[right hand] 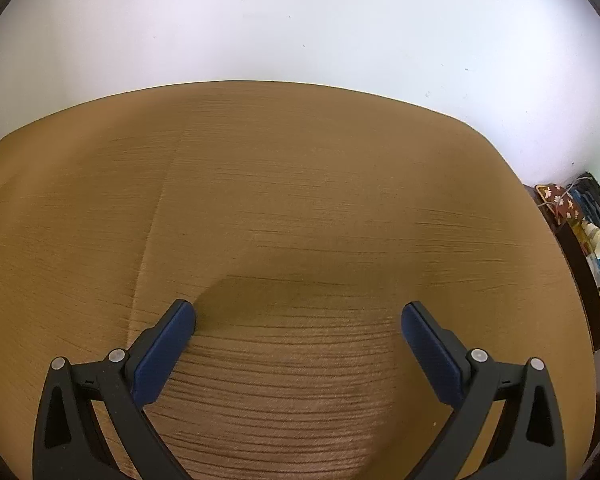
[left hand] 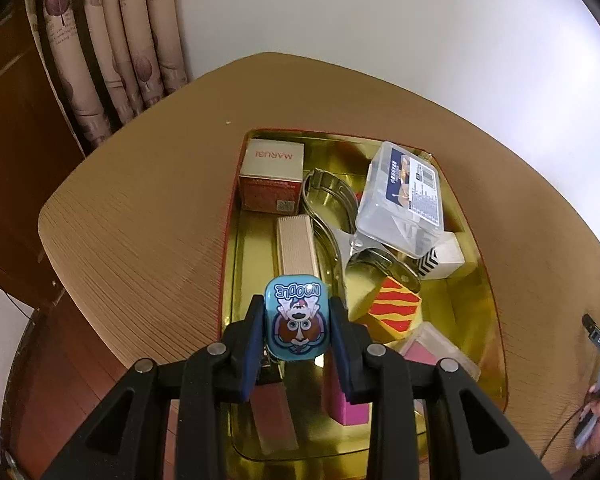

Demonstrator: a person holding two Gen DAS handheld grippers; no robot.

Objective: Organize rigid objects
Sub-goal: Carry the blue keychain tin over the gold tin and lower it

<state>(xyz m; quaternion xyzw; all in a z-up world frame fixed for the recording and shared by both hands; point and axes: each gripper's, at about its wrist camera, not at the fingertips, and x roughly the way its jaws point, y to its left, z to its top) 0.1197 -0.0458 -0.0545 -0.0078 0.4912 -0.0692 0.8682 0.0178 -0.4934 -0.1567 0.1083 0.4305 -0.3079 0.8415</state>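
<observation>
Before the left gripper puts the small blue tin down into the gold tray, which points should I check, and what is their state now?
1. Grip: the left gripper is shut on the blue tin, one finger on each side. Ok.
2. Position: the tin hangs over the gold tray, not over the table. Ok.
3. Free space below: the pink box lies right under the fingers, and the tin hides part of the floor. Cannot tell.
4. Neighbours: the beige box and the red-striped block lie close ahead. Not ok for a forward drop.
5. Right gripper: open, holding nothing, over bare table, away from the tray. Ok.
</observation>
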